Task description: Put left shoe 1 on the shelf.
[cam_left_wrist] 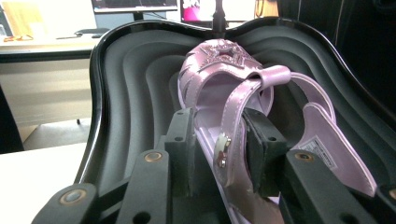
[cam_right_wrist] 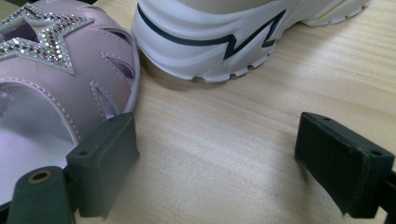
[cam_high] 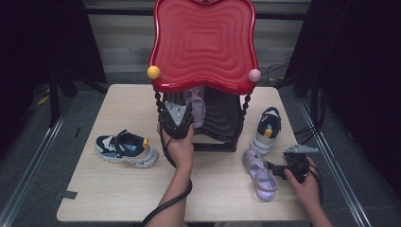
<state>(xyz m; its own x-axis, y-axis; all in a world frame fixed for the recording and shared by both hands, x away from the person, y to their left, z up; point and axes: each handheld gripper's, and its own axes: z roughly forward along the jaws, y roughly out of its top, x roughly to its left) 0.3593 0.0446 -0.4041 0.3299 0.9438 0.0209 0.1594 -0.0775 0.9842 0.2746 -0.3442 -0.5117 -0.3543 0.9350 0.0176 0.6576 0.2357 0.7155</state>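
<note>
The rack's black lower shelf (cam_high: 222, 118) holds 1 pink sandal (cam_left_wrist: 219, 88), at 12 o'clock; the left gripper (cam_left_wrist: 217, 149) straddles its strap, jaws slack. 1 sandal (cam_high: 259, 174) and 2 sneakers (cam_high: 125, 149) sit outside. The right gripper (cam_right_wrist: 215, 154) gapes wide at 4 o'clock.

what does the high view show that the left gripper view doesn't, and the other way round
High view adds: the red top tray, a left sneaker, a right sneaker, and a second sandal by the right gripper.
Left gripper view adds: the rhinestone star on the shelved sandal, and its strap between the open jaws of the left gripper.
Both: that sandal lying on the black lower tray.
</note>
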